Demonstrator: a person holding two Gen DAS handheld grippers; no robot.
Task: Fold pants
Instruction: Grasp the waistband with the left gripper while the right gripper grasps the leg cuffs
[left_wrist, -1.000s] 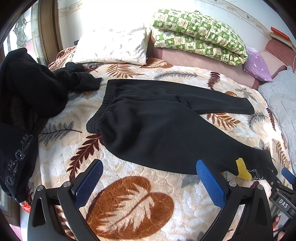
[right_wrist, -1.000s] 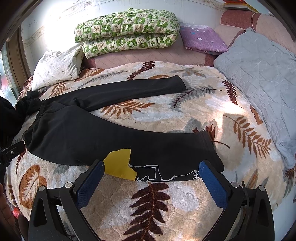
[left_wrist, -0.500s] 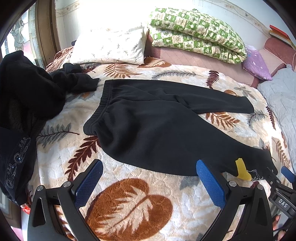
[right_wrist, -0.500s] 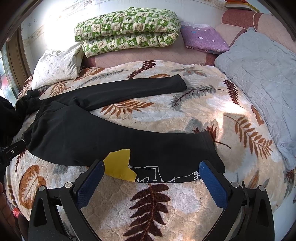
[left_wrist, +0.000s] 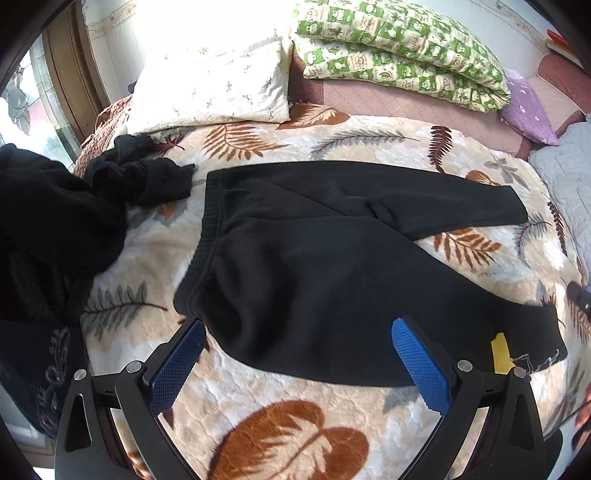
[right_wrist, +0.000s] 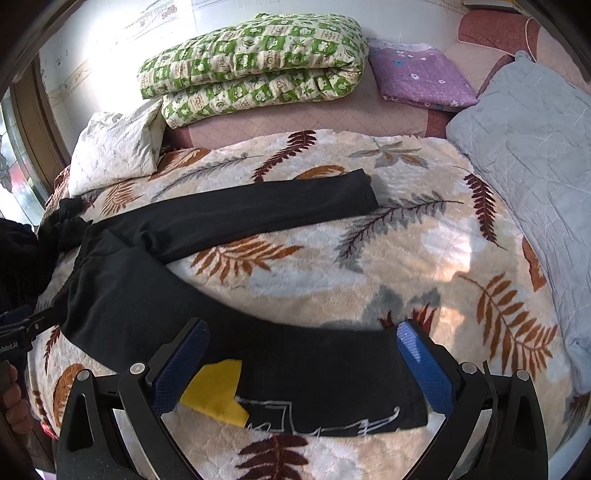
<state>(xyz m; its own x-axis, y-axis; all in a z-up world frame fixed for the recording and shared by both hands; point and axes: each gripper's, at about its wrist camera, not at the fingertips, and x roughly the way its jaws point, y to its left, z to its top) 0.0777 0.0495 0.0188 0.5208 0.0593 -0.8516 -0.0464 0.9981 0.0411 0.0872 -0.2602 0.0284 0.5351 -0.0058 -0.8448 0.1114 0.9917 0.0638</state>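
Pants (left_wrist: 332, 266) between both hand-held grippers' fingers

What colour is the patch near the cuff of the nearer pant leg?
Yellow. The patch lies on the black pants beside a white line drawing; the right wrist view shows it best.

Pants (left_wrist: 332, 266) on blanket (left_wrist: 295, 424), pillows (left_wrist: 214, 88) behind

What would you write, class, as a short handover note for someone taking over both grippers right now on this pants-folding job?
Left gripper: open, empty, at the waist end of the pants.
Right gripper: open, empty, over the near leg's cuff, by the yellow patch.
Pants lie spread flat on the leaf-print blanket, legs apart; far leg points towards the pillows.
Done: nothing folded yet.
Left: grasp, bring one leg onto the other, then fold lengthwise.
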